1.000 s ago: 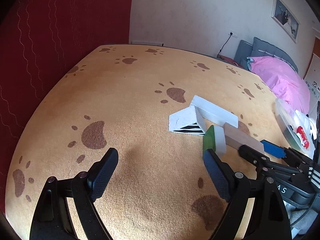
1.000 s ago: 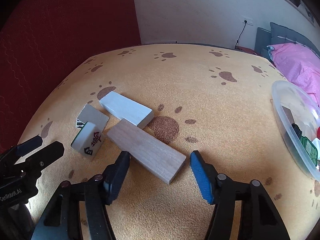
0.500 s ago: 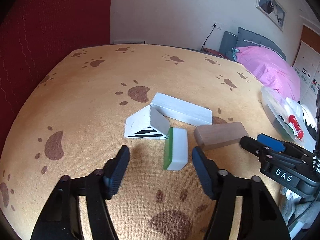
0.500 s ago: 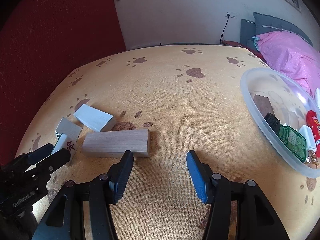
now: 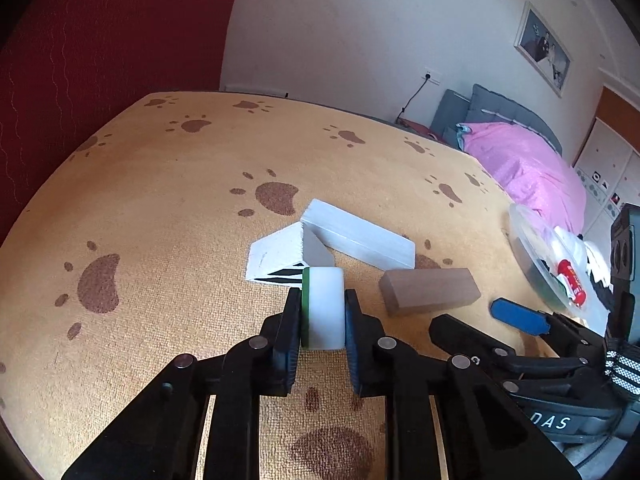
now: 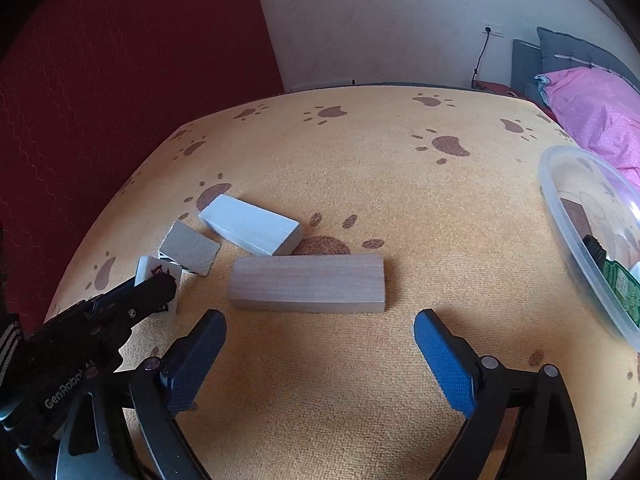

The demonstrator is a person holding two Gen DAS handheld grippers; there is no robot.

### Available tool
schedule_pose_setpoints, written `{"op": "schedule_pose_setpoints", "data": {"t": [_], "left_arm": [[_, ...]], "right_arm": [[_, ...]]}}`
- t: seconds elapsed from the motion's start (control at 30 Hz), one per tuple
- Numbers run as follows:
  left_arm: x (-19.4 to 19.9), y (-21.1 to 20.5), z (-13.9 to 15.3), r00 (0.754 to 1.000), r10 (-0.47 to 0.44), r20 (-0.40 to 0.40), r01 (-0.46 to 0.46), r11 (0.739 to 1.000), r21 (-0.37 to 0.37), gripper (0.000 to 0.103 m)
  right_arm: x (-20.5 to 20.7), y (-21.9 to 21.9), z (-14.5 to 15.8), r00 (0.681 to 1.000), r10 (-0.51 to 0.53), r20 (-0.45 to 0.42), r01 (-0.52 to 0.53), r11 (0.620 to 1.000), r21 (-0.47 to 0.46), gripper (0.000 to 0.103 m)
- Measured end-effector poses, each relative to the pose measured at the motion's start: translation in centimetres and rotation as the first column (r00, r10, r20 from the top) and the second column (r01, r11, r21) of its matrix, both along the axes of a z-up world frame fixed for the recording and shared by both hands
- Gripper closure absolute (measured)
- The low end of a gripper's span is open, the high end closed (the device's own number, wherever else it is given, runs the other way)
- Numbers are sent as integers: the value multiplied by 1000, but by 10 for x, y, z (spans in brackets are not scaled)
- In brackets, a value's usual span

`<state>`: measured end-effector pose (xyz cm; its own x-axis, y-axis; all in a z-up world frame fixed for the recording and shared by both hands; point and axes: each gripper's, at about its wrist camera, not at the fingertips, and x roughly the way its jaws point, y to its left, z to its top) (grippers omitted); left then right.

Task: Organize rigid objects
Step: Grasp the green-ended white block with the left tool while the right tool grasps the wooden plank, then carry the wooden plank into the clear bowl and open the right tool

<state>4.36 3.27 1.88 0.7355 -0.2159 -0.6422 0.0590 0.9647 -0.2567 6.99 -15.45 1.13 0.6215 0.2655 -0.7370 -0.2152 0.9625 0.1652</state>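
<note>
A left gripper (image 5: 323,312) with black fingers is clamped on a white mahjong tile with a green back (image 5: 323,307), one pad on the green face and the other on the white face. The tile stands on its edge on an orange carpet-like cloth printed with brown paw marks (image 5: 168,208). Just beyond the tile lies a white triangular wooden wedge with black stripes on one face (image 5: 280,258), and behind it, touching the wedge, a long white-painted wooden block (image 5: 358,234) lies at a slant. To the right of the tile, apart from it, lies a brown rectangular wooden block (image 5: 430,291). A right gripper (image 6: 320,354) with blue pads hovers just in front of this brown block, its fingers spread wide apart with nothing between them. From the right wrist view the brown block lies broadside across the gap between the fingers. At the right edge of the cloth sits a clear round plastic bowl (image 6: 560,200) holding several small items, among them a green one and a red one; what they are is hard to tell. Past the cloth are a red wall (image 5: 100,40), a white wall (image 5: 360,32) and a bed with a pink cover (image 5: 528,168).
</note>
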Motion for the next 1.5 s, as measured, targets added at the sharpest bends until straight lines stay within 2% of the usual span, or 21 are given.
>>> {"op": "schedule_pose_setpoints", "data": {"t": [0.4, 0.47, 0.83, 1.2, 1.5], "left_arm": [[-3, 22, 2, 994, 103, 27, -102, 994, -31, 83], [-4, 22, 2, 994, 103, 31, -102, 994, -30, 83], [-3, 21, 1, 996, 91, 25, -90, 996, -26, 83], [-4, 17, 3, 996, 87, 33, -87, 996, -3, 83], [-11, 4, 6, 997, 77, 26, -78, 996, 34, 83]], "right_arm": [[16, 24, -7, 1000, -15, -9, 14, 994, -110, 2], [16, 24, -8, 1000, -20, -4, 19, 992, -122, 7], [3, 12, -3, 1000, -14, 22, 16, 997, -69, 9], [-19, -31, 21, 988, -101, 117, 106, 994, -35, 9], [-19, -96, 33, 952, -260, 162, 261, 965, 20, 9]]}}
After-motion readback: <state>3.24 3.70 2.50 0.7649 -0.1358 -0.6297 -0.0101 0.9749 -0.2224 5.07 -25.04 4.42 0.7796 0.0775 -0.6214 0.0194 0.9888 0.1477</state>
